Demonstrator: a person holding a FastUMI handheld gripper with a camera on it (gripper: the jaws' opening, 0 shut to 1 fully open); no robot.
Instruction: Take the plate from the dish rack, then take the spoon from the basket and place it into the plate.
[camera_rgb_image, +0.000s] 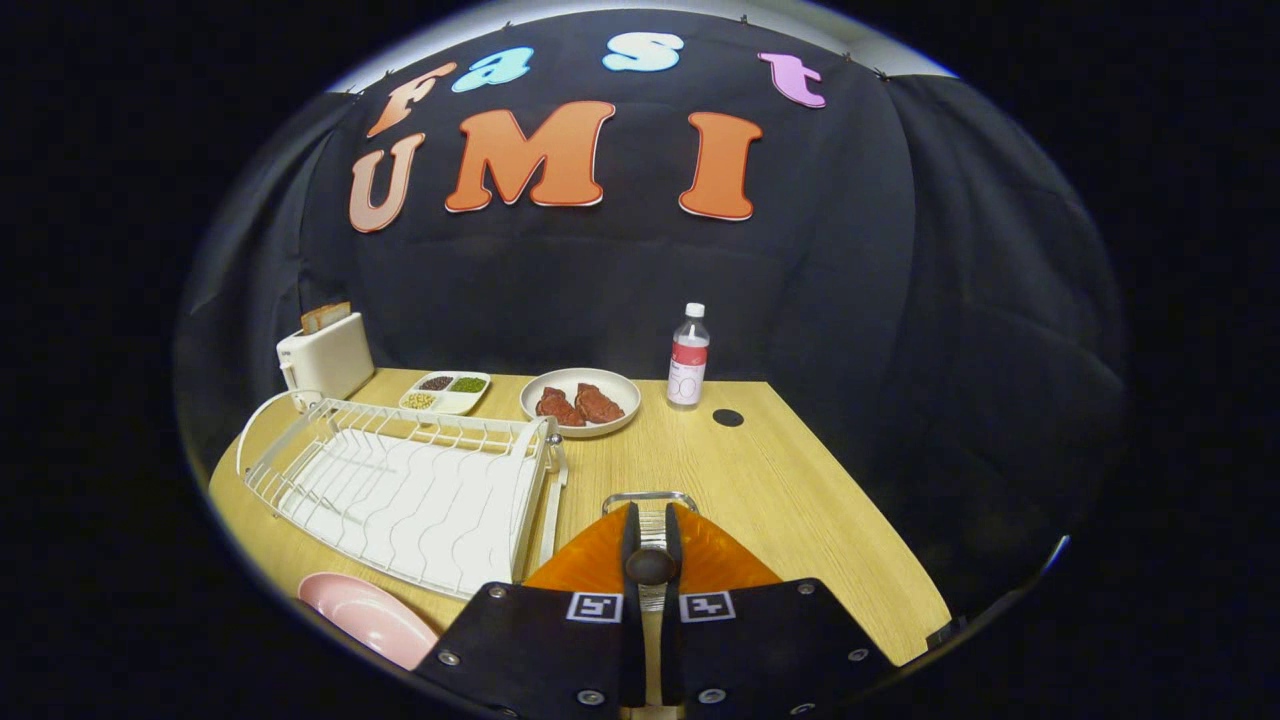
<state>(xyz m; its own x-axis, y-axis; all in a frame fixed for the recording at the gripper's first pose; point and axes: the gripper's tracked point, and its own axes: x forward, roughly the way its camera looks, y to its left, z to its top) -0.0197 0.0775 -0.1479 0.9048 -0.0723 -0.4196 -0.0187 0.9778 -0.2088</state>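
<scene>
my tongs (651, 560) pinched together on spoon (651, 566), right over orange basket (655, 562). pink plate (365, 615) already out on counter (780, 480), near rack (410, 480). worry: thin grip, spoon twists or drops on swing across to plate.

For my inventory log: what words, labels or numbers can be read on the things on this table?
Bottle label: too blurred to read.
Toaster front: small mark, too small to read.
Tool, fingers close together over the orange basket: two square coded tags, no words.
</scene>
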